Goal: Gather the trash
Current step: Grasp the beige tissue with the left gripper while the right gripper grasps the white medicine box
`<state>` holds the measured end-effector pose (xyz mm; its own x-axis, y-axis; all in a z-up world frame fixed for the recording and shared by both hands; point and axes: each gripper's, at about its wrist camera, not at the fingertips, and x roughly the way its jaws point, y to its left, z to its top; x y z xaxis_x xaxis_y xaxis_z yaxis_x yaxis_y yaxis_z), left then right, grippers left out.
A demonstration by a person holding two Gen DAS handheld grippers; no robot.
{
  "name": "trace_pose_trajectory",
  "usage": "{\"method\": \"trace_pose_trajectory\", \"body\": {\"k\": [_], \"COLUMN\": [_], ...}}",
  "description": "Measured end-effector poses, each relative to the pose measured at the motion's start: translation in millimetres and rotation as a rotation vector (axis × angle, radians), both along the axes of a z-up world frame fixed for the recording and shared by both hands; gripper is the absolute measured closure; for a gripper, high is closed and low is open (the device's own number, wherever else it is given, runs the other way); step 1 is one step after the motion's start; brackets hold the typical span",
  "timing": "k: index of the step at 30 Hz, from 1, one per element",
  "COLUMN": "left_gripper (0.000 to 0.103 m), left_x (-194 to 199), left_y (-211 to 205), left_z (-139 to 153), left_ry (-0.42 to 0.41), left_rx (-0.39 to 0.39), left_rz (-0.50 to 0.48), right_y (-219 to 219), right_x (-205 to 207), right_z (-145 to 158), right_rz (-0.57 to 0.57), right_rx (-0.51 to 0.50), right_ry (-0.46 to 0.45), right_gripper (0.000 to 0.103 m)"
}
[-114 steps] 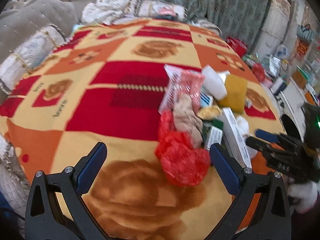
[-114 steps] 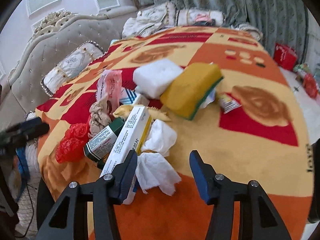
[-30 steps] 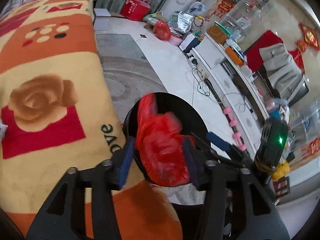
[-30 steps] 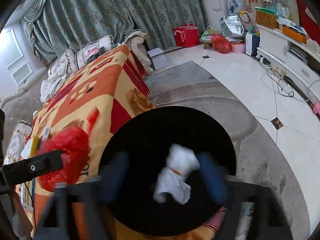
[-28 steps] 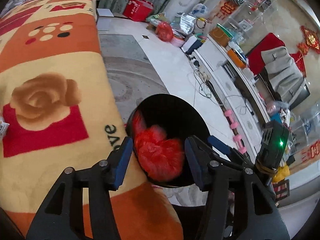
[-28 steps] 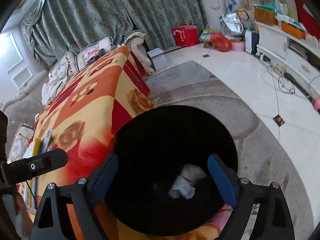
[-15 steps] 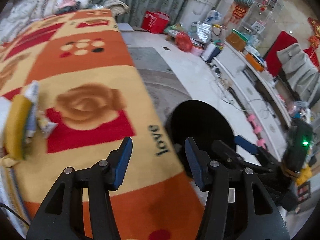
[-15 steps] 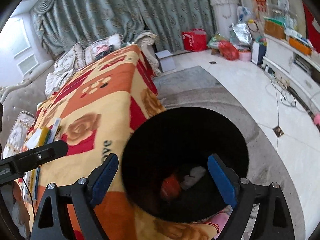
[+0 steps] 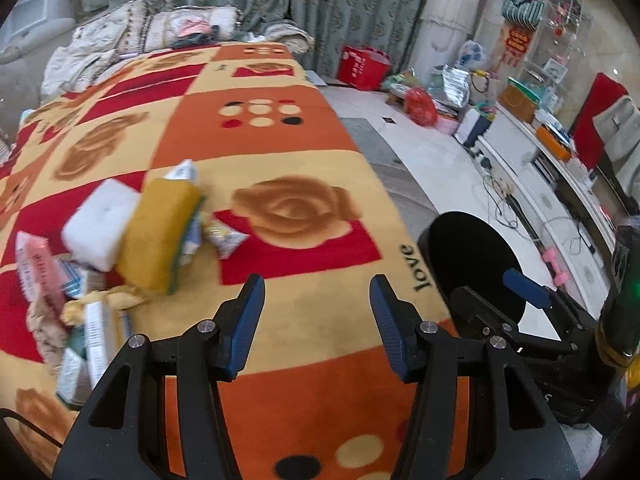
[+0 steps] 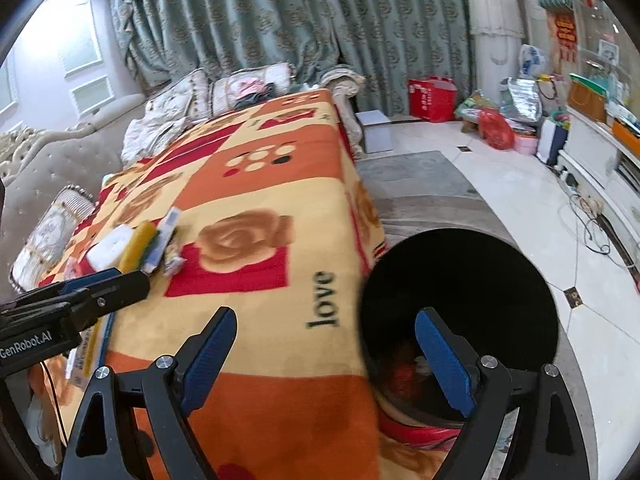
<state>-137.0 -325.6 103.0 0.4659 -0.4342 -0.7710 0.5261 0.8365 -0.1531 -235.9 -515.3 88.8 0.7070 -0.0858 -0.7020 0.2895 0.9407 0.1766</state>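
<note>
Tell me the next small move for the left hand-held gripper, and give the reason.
Probably swing the left hand-held gripper left toward the trash pile on the blanket. Its jaws are open and empty, the black bin already holds red and white scraps, and the yellow sponge and the boxes are not yet collected.

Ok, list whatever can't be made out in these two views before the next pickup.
- Inside the round black trash bin: right wrist view shows only a dim red scrap; the right gripper finger covers the rest.
- Left wrist view: bin interior is pure black.
- Boxes beside the yellow sponge: print motion-blurred, pile cut off by the fisheye edge.
</note>
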Motion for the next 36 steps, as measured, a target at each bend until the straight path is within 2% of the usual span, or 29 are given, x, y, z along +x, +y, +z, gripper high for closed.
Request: {"method": "trace_pose_trajectory", "body": {"k": [12, 18, 24, 30, 32, 34, 36], "left_gripper": [0.050, 0.050, 0.050, 0.050, 0.050, 0.050, 0.050], "left_x": [7.9, 21.0, 34.2, 44.4, 46.2, 48.9, 53.9], "left_y": [87.7, 152.9, 222.6, 258.6, 260.4, 257.0, 254.6], "left_z": [8.2, 6.5, -3.0, -11.9, -15.3, -20.5, -26.4], "left_ry": [-0.035, -0.027, -0.004, 0.049, 0.055, 0.065, 0.079], "left_rx": [0.023, 0.048, 0.067, 0.039, 0.039, 0.041, 0.036], "left_rz": [0.113, 0.204, 0.341, 0.413, 0.414, 0.407, 0.393], "right_y": [67.9, 116.9, 170.6, 219.4, 229.3, 222.8, 199.8], "right_x": [27.6, 48.7, 72.5, 100.0, 109.1, 113.1, 108.6], "right_z": [0.0, -7.7, -15.8, -35.9, -47.4, -56.6, -56.4], "right_rz": [0.131, 0.256, 0.395, 0.522, 0.536, 0.487, 0.424], "right_rx": [0.009, 0.075, 0.145, 0.256, 0.234, 0.187, 0.236], "right_ry": [0.012, 0.031, 0.055, 0.117, 0.153, 0.185, 0.163], "right_gripper": [0.014, 0.014, 0.014, 0.014, 0.014, 0.014, 0.014]}}
